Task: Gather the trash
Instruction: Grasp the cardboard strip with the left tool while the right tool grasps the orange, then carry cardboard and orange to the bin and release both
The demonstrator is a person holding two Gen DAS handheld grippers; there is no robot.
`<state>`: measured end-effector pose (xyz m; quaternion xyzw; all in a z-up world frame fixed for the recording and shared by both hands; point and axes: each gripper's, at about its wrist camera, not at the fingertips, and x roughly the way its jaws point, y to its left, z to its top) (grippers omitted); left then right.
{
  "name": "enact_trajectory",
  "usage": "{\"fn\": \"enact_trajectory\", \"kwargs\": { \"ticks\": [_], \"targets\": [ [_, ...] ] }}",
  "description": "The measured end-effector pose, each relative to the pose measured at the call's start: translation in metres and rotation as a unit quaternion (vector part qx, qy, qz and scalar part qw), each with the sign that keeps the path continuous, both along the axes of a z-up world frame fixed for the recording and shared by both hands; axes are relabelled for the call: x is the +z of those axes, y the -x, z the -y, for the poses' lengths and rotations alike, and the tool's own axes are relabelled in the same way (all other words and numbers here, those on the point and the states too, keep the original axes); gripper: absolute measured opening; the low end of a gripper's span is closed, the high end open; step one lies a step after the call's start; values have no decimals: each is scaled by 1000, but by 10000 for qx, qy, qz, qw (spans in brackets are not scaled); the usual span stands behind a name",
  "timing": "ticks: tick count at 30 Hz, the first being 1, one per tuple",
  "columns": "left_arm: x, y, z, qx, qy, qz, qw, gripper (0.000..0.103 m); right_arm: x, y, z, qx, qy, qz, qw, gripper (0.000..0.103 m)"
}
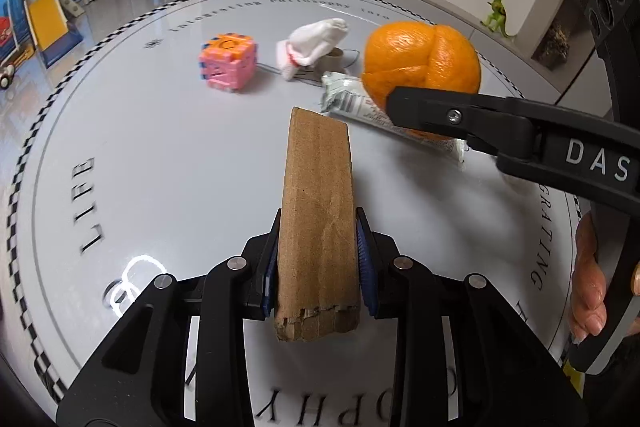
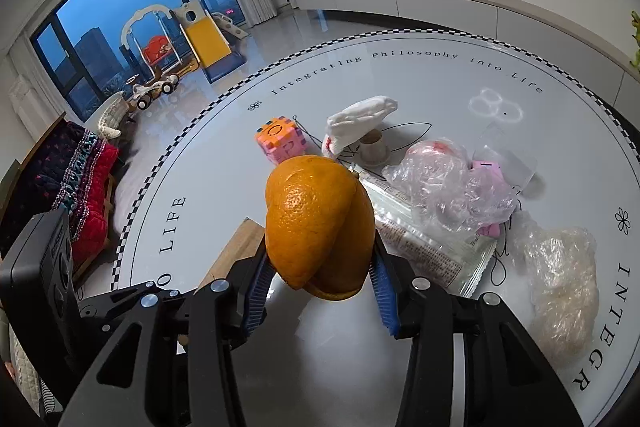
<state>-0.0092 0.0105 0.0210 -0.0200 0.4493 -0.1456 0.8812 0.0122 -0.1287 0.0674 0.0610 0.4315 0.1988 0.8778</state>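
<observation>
2 jaws pairs grip cardboard strip [image 1: 318, 223] and, seemingly, orange peel [image 2: 318, 223].

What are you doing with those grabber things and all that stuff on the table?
A person is picking up trash from the round white table with a grabber in each hand. The left gripper is clamped on a strip of brown cardboard. The right gripper is clamped on an orange peel. On the table lie a printed wrapper, crumpled plastic bags, a crumpled white tissue, a small cardboard roll and a pink and orange toy cube.
</observation>
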Motion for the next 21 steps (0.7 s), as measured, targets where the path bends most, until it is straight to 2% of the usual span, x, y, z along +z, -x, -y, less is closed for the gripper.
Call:
{"fn": "enact_trajectory", "kwargs": {
  "ticks": [10, 12, 21],
  "targets": [
    [17, 54, -46, 567, -101, 249, 9980, 32, 6, 46, -50, 390, 4, -34, 9992, 47],
    [21, 59, -51, 669, -149, 309, 9972, 32, 6, 57, -63, 527, -19, -36, 9986, 47],
    [25, 116, -119, 1357, -310, 382, 9895, 32, 5, 108, -133, 1332, 31, -27, 9911, 47]
  ]
}}
